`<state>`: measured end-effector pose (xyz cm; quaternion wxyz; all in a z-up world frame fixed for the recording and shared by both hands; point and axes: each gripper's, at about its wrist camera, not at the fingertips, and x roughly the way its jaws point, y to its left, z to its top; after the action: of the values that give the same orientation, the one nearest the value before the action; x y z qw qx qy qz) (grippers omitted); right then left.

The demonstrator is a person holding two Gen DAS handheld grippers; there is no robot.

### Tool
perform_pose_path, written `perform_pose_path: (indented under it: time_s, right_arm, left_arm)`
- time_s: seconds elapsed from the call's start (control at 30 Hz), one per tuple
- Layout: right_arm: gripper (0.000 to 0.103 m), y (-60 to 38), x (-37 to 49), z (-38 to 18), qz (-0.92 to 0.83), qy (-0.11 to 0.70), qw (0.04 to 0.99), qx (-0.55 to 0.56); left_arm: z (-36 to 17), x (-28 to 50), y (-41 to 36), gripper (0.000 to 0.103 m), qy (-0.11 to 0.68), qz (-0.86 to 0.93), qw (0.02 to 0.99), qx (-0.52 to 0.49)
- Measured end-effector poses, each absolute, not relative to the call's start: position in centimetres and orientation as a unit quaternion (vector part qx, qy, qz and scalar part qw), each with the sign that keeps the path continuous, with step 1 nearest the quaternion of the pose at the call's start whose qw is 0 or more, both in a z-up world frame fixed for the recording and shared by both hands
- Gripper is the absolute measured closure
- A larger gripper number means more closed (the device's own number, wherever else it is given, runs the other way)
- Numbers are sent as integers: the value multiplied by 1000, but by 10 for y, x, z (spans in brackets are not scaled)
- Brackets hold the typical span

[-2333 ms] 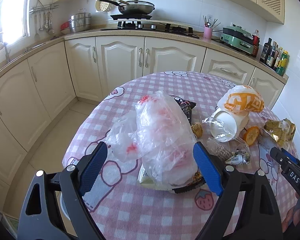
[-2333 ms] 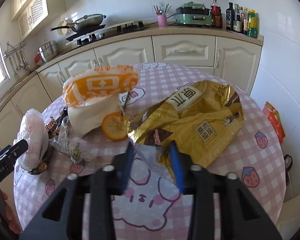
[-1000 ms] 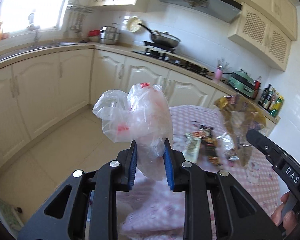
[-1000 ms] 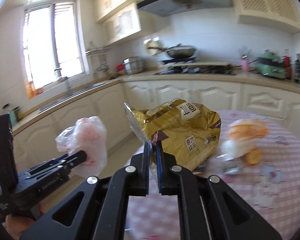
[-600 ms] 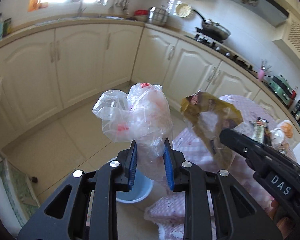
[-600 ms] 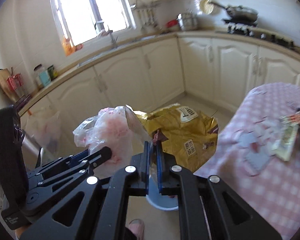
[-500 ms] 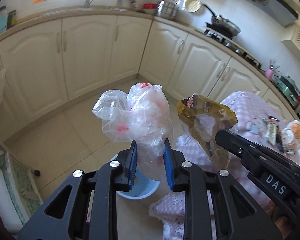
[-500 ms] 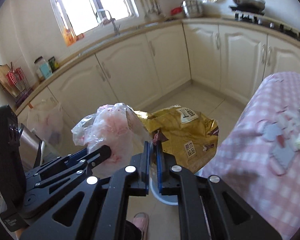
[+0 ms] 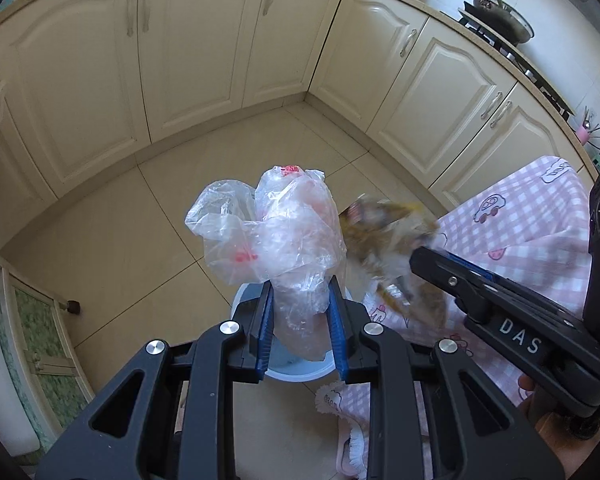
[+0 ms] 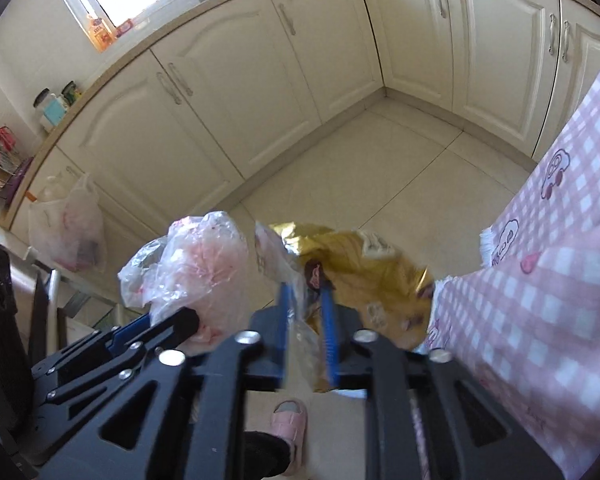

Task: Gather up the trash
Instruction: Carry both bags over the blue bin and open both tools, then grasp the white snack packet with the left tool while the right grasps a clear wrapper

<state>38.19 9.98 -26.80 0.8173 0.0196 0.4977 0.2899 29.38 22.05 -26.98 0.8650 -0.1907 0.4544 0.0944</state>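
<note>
My left gripper [image 9: 300,304] is shut on a crumpled clear plastic bag with pink marks [image 9: 288,236] and holds it over a pale blue bin [image 9: 296,372] on the floor. My right gripper [image 10: 306,320] has its blue pads slightly apart around a gold snack bag [image 10: 364,272], which looks blurred. In the left wrist view the gold bag [image 9: 392,240] hangs at the right gripper's tip, just right of the clear bag. In the right wrist view the clear bag [image 10: 196,264] sits left of the gold bag. The bin is mostly hidden behind the bags.
The table with a pink checked cloth [image 9: 532,232] stands at the right, its cloth hanging down [image 10: 540,280]. Cream cabinets [image 9: 188,40] line the walls. A plastic bag [image 10: 72,228] hangs from the counter at left. A pink slipper [image 10: 288,424] is below.
Both grippers have tilted down toward the floor and bin. The right gripper's pads have parted a little and the gold bag is blurred. The left grip is unchanged.
</note>
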Motion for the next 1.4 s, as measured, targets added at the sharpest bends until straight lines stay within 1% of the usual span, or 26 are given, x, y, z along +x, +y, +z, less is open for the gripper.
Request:
perform_pose_path:
  time_s: [0.07, 0.33, 0.6, 0.73, 0.8, 0.87, 0.93, 0.97, 1.3, 1.4]
  right_arm:
    - [67, 97, 386, -274, 289, 503, 814, 23]
    - [62, 79, 386, -269, 256, 483, 838, 7]
    - [57, 62, 377, -243, 221, 430, 875, -22]
    - [55, 52, 371, -223, 207, 397, 894, -25]
    - [54, 45, 368, -212, 204, 383, 901, -19]
    - [53, 38, 365, -205, 199, 374, 906, -16]
    - [53, 31, 361, -196, 196, 365, 910, -13]
    - [52, 29, 358, -192, 194, 362, 912, -12]
    - [51, -6, 319, -143, 179, 317, 931, 5]
    - [51, -25, 300, -123, 164, 294, 942, 12]
  left_arm:
    - [-275, 299, 221, 80, 459, 93, 863, -192]
    - [-281, 311, 211, 80, 467, 80, 860, -187]
    - [-273, 320, 194, 80, 465, 61, 865, -177]
    - [-258, 323, 187, 79, 451, 52, 874, -172]
    - [-249, 324, 182, 75, 441, 44, 880, -171]
    - [-240, 323, 176, 53, 433, 41, 886, -162]
    - [-228, 319, 172, 45, 416, 45, 895, -155]
    - [-224, 317, 170, 43, 410, 47, 898, -153]
    - [-170, 283, 146, 42, 371, 39, 918, -138]
    - [-151, 269, 134, 39, 351, 32, 927, -129]
